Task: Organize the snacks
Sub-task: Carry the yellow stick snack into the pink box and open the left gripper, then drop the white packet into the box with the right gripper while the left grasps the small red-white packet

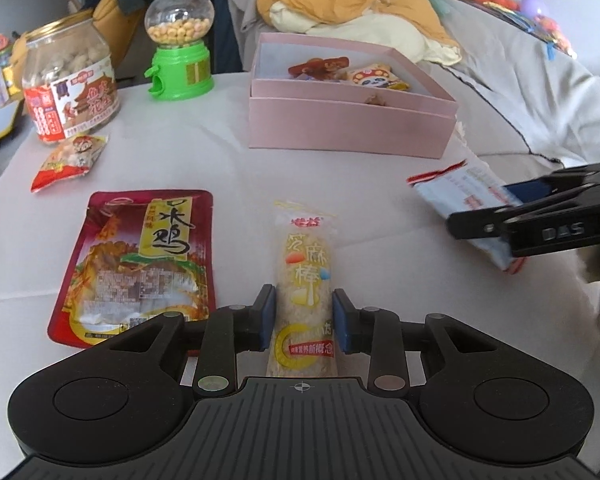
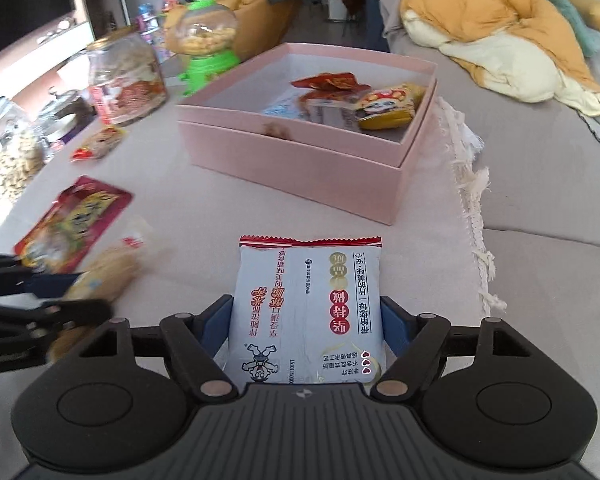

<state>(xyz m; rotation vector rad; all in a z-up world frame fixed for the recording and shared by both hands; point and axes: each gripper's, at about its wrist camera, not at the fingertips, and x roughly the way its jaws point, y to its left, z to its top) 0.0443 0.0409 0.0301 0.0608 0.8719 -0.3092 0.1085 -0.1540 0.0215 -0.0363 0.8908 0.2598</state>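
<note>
Your left tool (image 1: 304, 316) pinches the long crinkly rice stick (image 1: 306, 280); your right tool (image 2: 306, 332) clamps the flat glossy packet (image 2: 306, 312), lower end hidden.

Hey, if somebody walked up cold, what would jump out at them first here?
Probably the pink box at the back of the table, already holding a few snack packets. Next, the left gripper closed on a long pale rice-stick packet, and the right gripper clasping a light blue packet. The green candy dispenser stands at back left.
</note>
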